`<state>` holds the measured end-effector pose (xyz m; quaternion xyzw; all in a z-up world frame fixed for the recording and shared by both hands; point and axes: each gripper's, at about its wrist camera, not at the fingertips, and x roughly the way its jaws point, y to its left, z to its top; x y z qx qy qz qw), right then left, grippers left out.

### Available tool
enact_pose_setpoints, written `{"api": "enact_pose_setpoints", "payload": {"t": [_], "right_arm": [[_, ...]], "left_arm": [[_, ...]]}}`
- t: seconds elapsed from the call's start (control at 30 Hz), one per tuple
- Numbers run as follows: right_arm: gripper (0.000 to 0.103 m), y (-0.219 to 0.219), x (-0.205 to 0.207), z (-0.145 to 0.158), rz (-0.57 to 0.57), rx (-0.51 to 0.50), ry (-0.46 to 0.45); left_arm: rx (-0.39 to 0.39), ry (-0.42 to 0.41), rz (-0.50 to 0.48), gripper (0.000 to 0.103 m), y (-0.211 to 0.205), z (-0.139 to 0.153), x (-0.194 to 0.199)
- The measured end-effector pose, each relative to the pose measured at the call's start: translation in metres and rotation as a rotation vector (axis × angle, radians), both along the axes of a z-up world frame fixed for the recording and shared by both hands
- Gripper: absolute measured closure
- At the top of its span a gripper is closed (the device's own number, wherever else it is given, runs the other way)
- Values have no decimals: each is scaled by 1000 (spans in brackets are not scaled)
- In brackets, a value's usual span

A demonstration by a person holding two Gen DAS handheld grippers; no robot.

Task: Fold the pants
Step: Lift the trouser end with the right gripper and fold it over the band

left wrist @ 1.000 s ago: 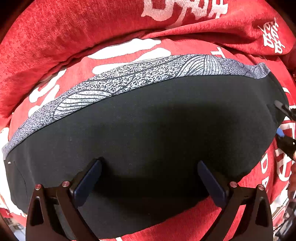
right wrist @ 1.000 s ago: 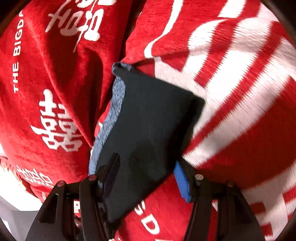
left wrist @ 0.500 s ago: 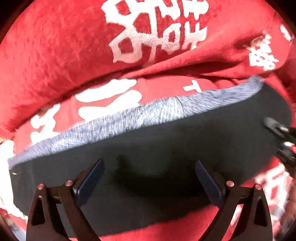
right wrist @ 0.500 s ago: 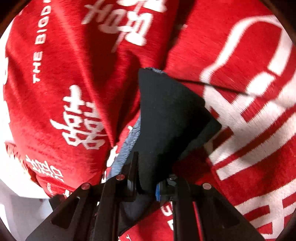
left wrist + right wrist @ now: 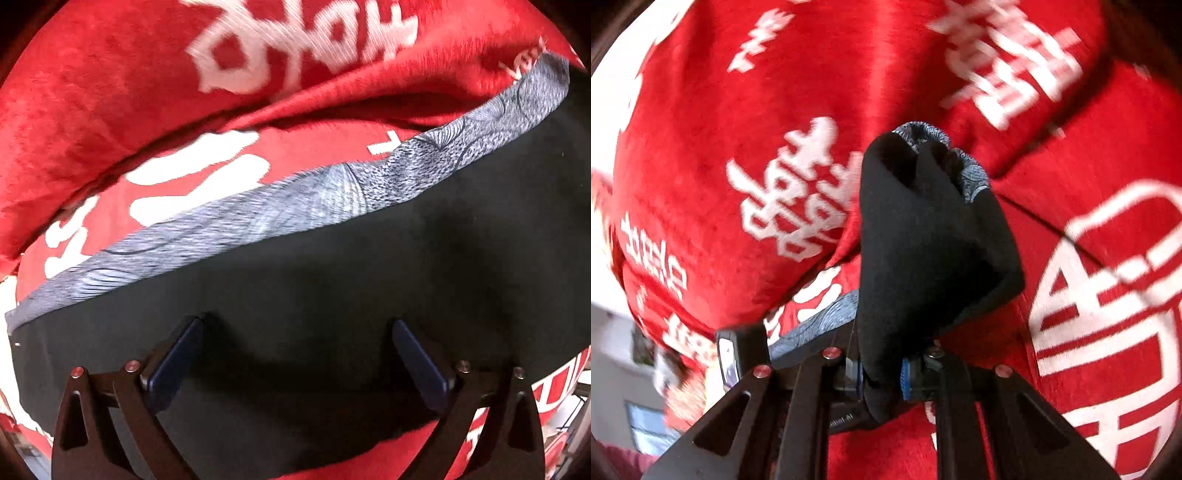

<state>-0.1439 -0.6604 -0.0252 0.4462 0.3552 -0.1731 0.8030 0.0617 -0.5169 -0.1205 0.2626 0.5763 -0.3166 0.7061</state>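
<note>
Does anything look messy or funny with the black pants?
Yes, a little. The right gripper pinches one end of the black pants into a bunched, twisted lump above the red blanket. Under the open left gripper they lie smooth, but slanted.

Ahead of my left hand-held gripper (image 5: 295,354) the pants (image 5: 332,295) read as matt black knit cloth, smooth and without sheen, edged by a grey waistband (image 5: 295,206) of finer fabric printed with thin dark leaf lines. Beneath them I see a red blanket (image 5: 110,110) of plush, velvety pile, slightly fuzzy, with flat white woven characters. The fingers (image 5: 173,362) carry dark blue pads, smooth and faintly glossy, on matt black plastic arms with small shiny metal rivets. At my right hand-held gripper (image 5: 882,373) the same black cloth bunches thick and soft between blue ribbed pads (image 5: 905,376); the grey band there looks pebbly.
</note>
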Motion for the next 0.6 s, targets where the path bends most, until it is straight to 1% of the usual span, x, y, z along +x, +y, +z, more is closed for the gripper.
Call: {"api": "enact_pose_setpoints", "payload": {"t": [0.1,0.17,0.23,0.33,0.37,0.4,0.43,0.47,0.5,0.57,0.6], "right_arm": [[88,23,13,26,71,-128,45],[88,39,24,38,118,-209,83],[89,63,39,47,186,-309,140],[88,98,59,53,264,-440,203],[88,114,69,53,300,-495,230],[88,125,77,52,328,-530,249],[88,142,89,48,367,-572,276],[88,153,95,44,389,-593,290],[88,172,108,36,428,-617,313],[87,199,126,21,483,-641,347],[85,217,138,8,521,-648,374]], "left_arm": [[-58,-21,-12,0,21,24,10],[-84,-35,11,0,41,37,22],[-88,-40,45,0,58,45,31],[-73,-50,106,0,99,52,52],[-66,-53,126,0,113,53,63],[-59,-52,147,0,134,51,68],[-49,-49,165,0,146,50,78],[-35,-45,191,0,162,49,89],[-22,-43,209,0,172,42,89],[4,-40,254,0,201,37,104],[11,-39,271,0,214,37,107]]}}
